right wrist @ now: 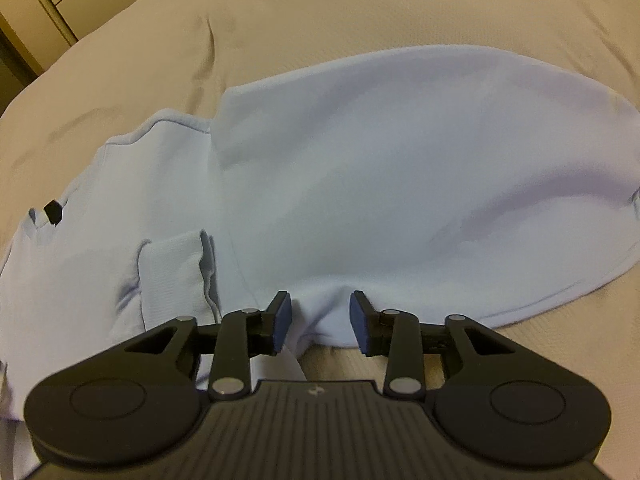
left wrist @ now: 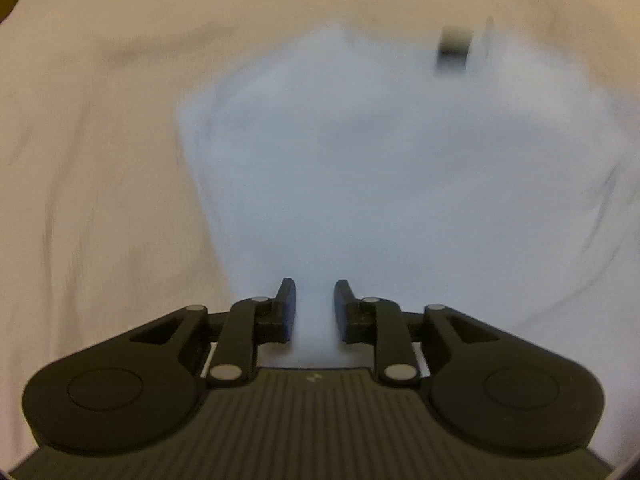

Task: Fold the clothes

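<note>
The pale blue knit garment [right wrist: 360, 168] lies partly folded on the beige bedcover [right wrist: 320, 12]. Right gripper [right wrist: 320, 322] gapes around its near hem; left gripper [left wrist: 315, 308], blurred, seems narrowly parted over cloth. Pinching comes next.

A pale blue garment [right wrist: 360, 168] lies spread flat, filling the middle of the right wrist view from the left edge to the right edge. One layer is folded over, its edge running down from upper centre. A ribbed cuff [right wrist: 170, 280] rests at lower left, and a small black tag [right wrist: 53, 212] sits at far left. In the left wrist view the garment [left wrist: 380, 184] is blurred.
</note>
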